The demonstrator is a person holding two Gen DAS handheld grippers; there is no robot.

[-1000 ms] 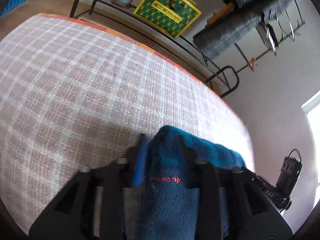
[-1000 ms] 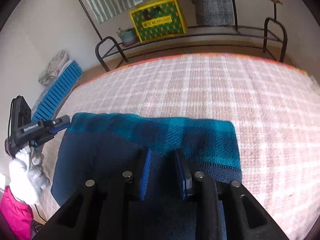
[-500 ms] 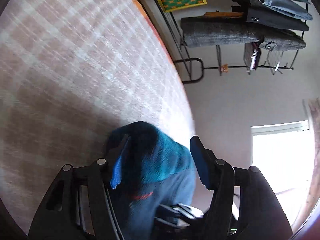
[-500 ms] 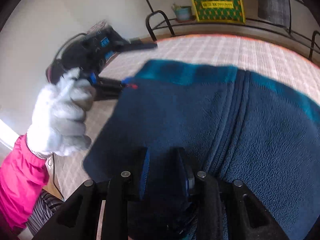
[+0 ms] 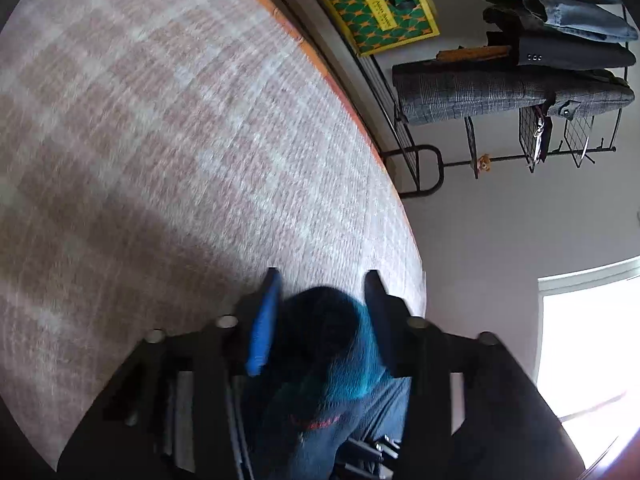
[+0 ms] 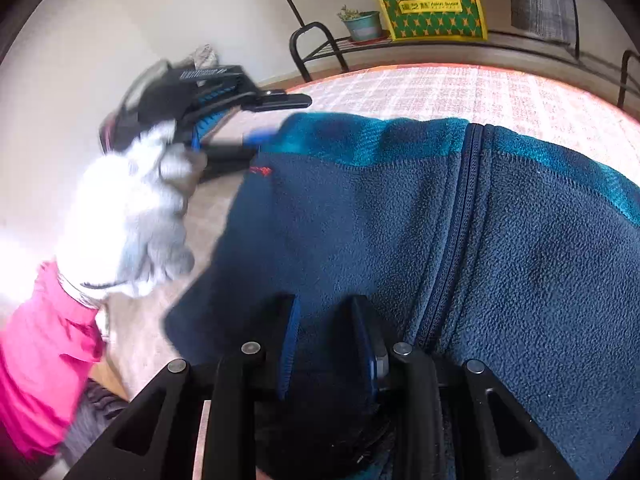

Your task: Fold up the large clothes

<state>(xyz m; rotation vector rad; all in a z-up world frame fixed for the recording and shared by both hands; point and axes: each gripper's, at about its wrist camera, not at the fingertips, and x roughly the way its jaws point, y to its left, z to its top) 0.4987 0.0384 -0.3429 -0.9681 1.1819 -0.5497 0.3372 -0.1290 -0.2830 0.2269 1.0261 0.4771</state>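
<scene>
A dark blue fleece jacket (image 6: 400,220) with a teal yoke and a zip lies spread on the pink checked bed cover (image 6: 480,92). My right gripper (image 6: 324,302) is shut on a fold of it near the lower edge. A white-gloved hand (image 6: 132,216) with a pink sleeve (image 6: 44,352) holds my left gripper (image 6: 276,124) at the fleece's far left corner. In the left wrist view my left gripper (image 5: 323,280) has its jaws closing on a bunched teal and navy corner of the fleece (image 5: 344,360), which fills the gap between them.
Beyond the bed's orange far edge (image 5: 340,92) stands a black metal rack with folded clothes (image 5: 508,92) and a yellow-green bag (image 5: 372,4). A potted plant (image 6: 362,24) sits on its low shelf. A bright window (image 5: 592,340) is at the right.
The left gripper rolled and sank, widening its jaws around the fleece corner, then narrowing them. The right gripper dropped closer over the fleece, which now fills its view.
</scene>
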